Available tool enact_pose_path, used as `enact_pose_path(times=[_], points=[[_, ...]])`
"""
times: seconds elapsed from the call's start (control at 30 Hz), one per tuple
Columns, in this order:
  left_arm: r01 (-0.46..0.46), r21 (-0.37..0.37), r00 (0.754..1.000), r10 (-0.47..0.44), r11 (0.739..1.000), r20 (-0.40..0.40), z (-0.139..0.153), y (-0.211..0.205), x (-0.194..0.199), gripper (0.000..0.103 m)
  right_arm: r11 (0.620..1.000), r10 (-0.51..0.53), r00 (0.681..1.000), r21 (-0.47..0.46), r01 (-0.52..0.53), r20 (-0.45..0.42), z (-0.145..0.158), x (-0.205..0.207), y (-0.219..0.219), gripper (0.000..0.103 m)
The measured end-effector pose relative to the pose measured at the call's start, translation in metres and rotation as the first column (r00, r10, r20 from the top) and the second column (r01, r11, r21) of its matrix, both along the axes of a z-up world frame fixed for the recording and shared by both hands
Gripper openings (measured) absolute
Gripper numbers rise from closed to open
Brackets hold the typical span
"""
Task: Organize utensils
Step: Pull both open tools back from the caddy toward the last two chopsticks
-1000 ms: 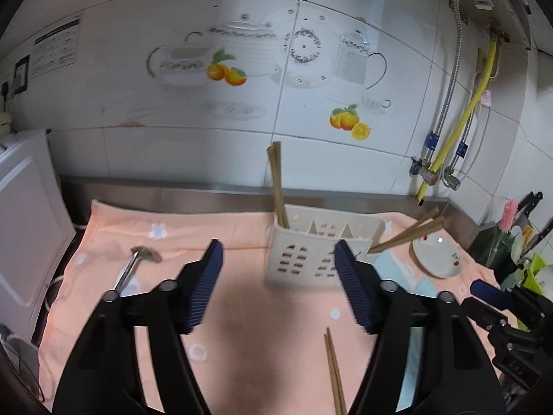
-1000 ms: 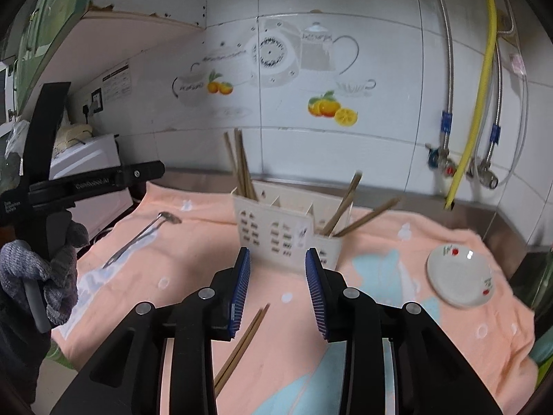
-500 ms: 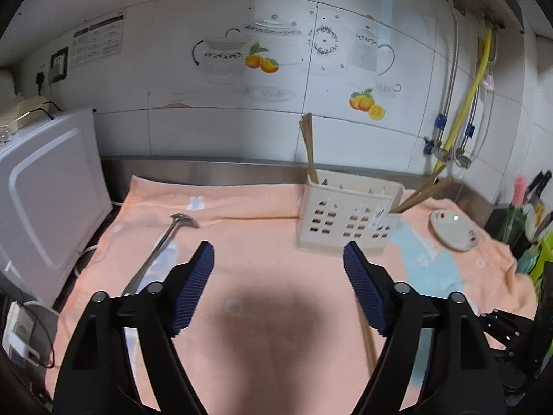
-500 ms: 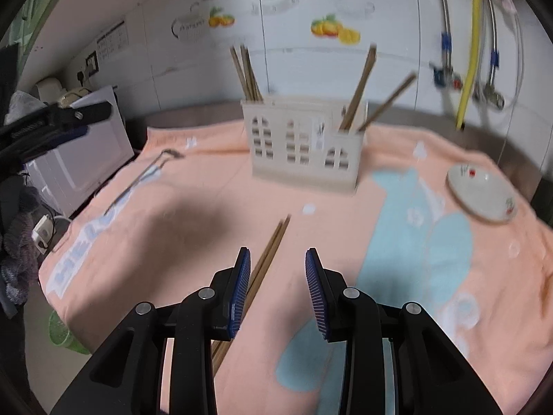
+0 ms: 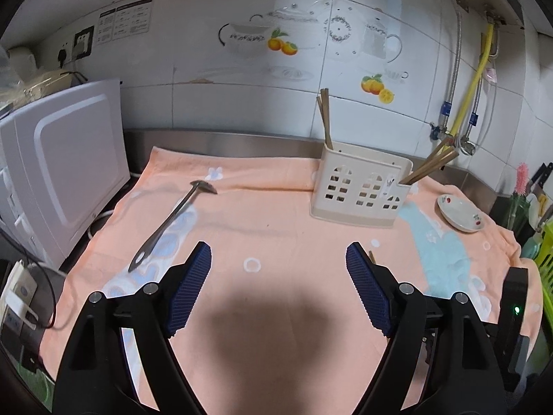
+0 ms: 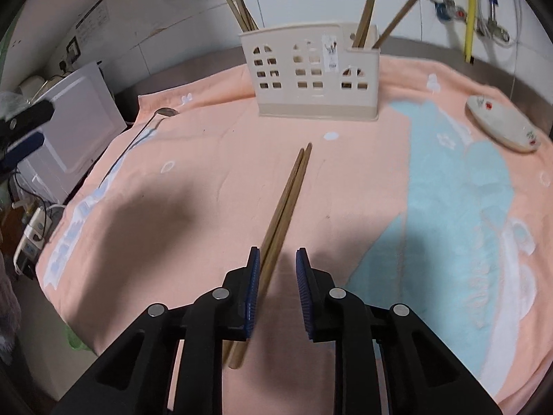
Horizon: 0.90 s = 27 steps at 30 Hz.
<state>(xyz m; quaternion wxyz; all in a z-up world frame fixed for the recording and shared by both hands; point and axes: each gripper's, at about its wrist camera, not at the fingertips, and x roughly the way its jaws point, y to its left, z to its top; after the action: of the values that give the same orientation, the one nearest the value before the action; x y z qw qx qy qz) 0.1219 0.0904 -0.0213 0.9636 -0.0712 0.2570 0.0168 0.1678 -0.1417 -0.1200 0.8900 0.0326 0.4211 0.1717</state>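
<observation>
A pair of wooden chopsticks lies on the peach towel, pointing toward a cream utensil holder that has chopsticks standing in both ends. My right gripper is open and low over the near end of the loose pair, which runs between its jaws, close to the left pad. My left gripper is wide open and empty above the towel. A metal ladle lies ahead to its left, and the holder stands ahead to its right.
A small white dish sits on the towel at the right, also in the left wrist view. A white appliance stands at the left edge. Tiled wall and pipes are behind. A power strip lies off the left side.
My right gripper has dropped and moved forward until its jaws straddle the loose chopsticks. My left gripper has pulled back and turned left, bringing the ladle into fuller view.
</observation>
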Motion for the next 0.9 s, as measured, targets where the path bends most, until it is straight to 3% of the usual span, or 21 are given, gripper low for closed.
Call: enact_pose_path(times=[0.4, 0.9], points=[[-0.013, -0.034, 0.999, 0.012, 0.999, -0.034, -0.018, 0.01, -0.004, 0.08, 0.999, -0.041, 0.998, 0.02, 0.042, -0.055, -0.018, 0.007, 0.008, 0.014], [-0.009, -0.047, 0.999, 0.007, 0.999, -0.053, -0.026, 0.01, -0.004, 0.08, 0.997, -0.062, 0.998, -0.05, 0.06, -0.034, -0.019, 0.01, 0.017, 0.011]])
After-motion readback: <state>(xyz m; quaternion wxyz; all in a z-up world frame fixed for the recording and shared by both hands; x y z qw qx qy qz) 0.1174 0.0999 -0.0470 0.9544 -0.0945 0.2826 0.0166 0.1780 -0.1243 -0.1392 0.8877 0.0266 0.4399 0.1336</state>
